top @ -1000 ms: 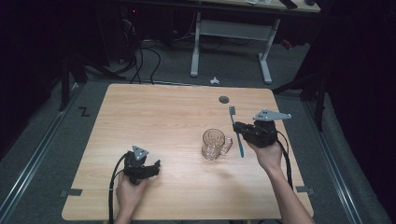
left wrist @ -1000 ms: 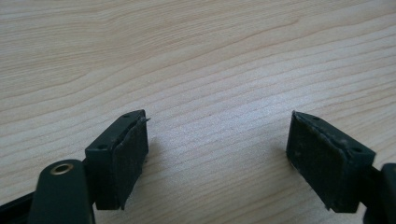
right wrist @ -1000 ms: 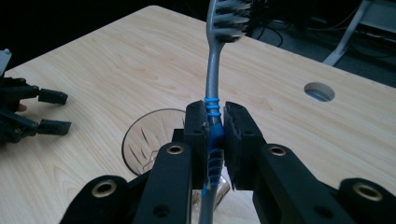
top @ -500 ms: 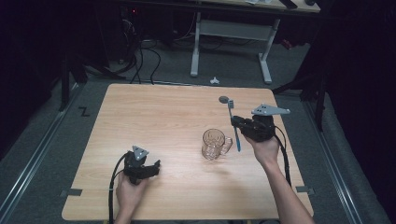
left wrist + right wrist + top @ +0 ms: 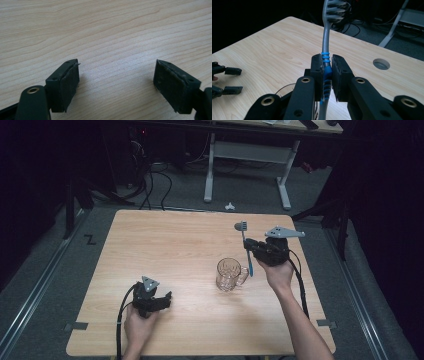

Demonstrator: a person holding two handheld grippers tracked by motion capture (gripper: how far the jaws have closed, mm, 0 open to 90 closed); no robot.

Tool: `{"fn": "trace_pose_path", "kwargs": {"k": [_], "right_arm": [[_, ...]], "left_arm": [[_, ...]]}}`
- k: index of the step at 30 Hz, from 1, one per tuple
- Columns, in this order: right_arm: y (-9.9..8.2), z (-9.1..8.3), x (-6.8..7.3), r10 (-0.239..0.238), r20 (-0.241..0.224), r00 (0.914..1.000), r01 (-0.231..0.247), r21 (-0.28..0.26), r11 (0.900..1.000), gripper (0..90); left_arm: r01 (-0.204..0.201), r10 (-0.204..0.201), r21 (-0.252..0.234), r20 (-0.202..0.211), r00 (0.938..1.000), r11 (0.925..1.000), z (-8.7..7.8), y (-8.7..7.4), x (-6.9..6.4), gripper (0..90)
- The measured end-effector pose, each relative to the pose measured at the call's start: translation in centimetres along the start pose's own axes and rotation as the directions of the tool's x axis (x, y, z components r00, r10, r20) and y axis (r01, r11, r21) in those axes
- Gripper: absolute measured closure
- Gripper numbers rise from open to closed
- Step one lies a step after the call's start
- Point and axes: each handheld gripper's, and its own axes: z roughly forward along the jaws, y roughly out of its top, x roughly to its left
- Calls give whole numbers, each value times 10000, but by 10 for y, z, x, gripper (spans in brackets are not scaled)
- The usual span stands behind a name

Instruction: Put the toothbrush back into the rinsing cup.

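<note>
A grey toothbrush (image 5: 325,42) with a blue grip stands upright between the pads of my right gripper (image 5: 327,61), which is shut on its handle. From above, the right gripper (image 5: 251,247) hovers at the table's right, and the toothbrush (image 5: 246,247) has its bristle head at the far end and its tail close to the handle of a clear glass mug (image 5: 229,275). My left gripper (image 5: 166,300) rests near the front left of the table. Its pads (image 5: 68,82) stand wide apart over bare wood, with nothing between them.
The wooden table (image 5: 165,240) has a round cable hole (image 5: 381,64) near its far edge. Beyond the table stand white desk legs (image 5: 285,175), floor cables (image 5: 150,175) and a small white object (image 5: 230,206). Cables trail from both grippers toward the front edge.
The right gripper has carried the toothbrush slightly toward the far side and left, bringing its head over the cable hole. The left gripper and the mug have not moved.
</note>
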Motion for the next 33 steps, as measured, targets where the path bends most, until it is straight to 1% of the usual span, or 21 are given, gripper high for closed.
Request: {"fn": "trace_pose_path", "kwargs": {"k": [5,7,12,16,25,33], "right_arm": [[3,3,0,49,67,10000,-47,-153,9999,804],[3,8,-1,111,120,9999,-109,-189,9998,804],[2,13,-2,165,135,9998,-164,-110,9998,804],[2,16,-3,261,160,9995,-258,-180,9995,804],[4,22,-4,289,206,9994,-283,-255,9993,804],[2,28,-3,286,224,9993,-282,-206,9994,803]], "left_arm": [[-2,2,1,2,10000,10000,0,0,0,213],[-3,3,0,2,10000,10000,0,0,0,213],[0,0,-7,-2,10000,10000,0,0,0,213],[3,-3,-10,-1,10000,10000,0,0,0,213],[2,-2,-9,-2,10000,10000,0,0,0,213],[6,-6,-14,3,10000,10000,0,0,0,213]]}}
